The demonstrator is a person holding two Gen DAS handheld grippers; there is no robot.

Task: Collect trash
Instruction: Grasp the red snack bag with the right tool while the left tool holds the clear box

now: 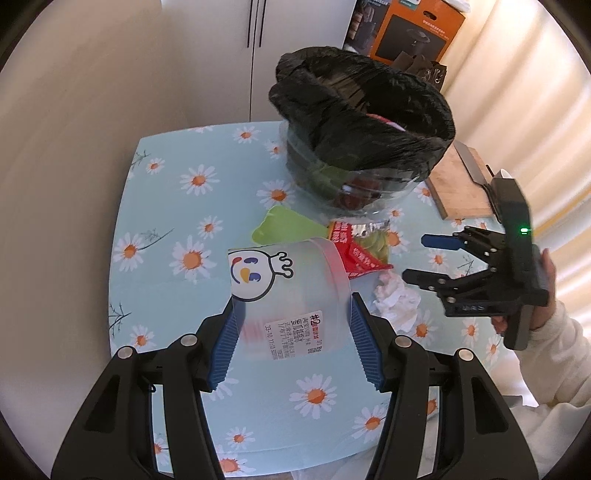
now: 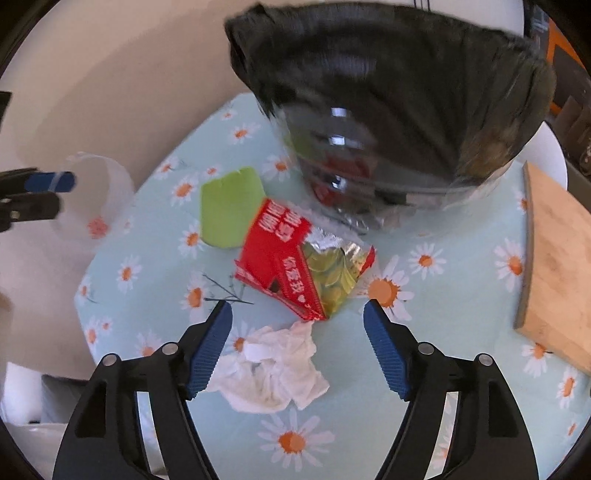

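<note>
A translucent cup [image 1: 291, 295] is being clamped in the left gripper [image 1: 293, 332] jaws for binning, while the right gripper [image 2: 297, 354], jaws apart, is being positioned over crumpled tissue [image 2: 273, 373] on the surface [image 2: 461, 369].

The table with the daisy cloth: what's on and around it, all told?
Bin: one, clear with black bag, back of table.
Plastic cup: one, clear, cartoon sticker, held above cloth.
Snack wrapper: one, red, in front of bin.
Green scrap: one, left of wrapper.
Crumpled tissue: one, white, near wrapper.
Wooden board: one, right edge.
Box: one, orange and black, behind table.
Left tool: blue pads, shut on cup.
Right tool: open above tissue.
Hand: holding right tool.
</note>
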